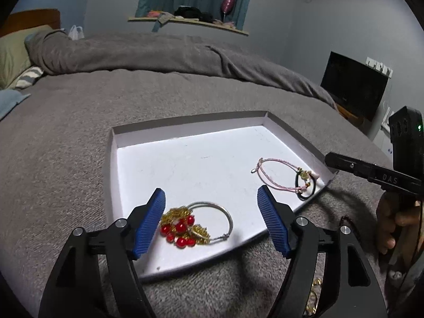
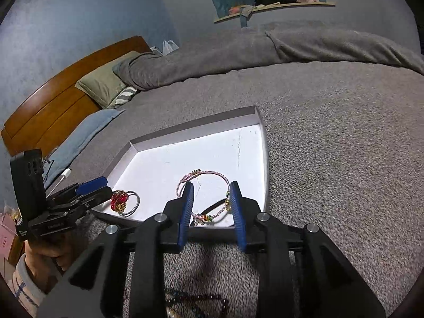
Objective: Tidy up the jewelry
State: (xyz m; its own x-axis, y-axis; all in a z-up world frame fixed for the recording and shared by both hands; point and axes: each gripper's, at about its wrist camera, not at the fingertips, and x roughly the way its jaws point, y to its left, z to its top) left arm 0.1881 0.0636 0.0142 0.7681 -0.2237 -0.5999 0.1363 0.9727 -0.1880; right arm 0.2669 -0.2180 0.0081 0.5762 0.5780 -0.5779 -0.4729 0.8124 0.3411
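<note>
A shallow white tray [image 1: 185,159] lies on the grey bed cover and also shows in the right wrist view [image 2: 164,164]. A silver hoop with red beads and gold leaves [image 1: 190,225] lies near the tray's front edge, between the pads of my open, empty left gripper [image 1: 211,195]; the right wrist view shows it too [image 2: 123,201]. A pink cord bracelet with a black loop [image 1: 288,177] lies at the tray's right side. In the right wrist view it [image 2: 204,193] lies between the pads of my open, empty right gripper [image 2: 212,193].
Grey blanket [image 1: 159,90] covers the bed, bunched up at the far side. Pillows [image 2: 106,84] and a wooden headboard [image 2: 53,100] are at the left. Dark beads [image 2: 201,299] and gold pieces [image 1: 312,296] lie on the cover in front of the tray.
</note>
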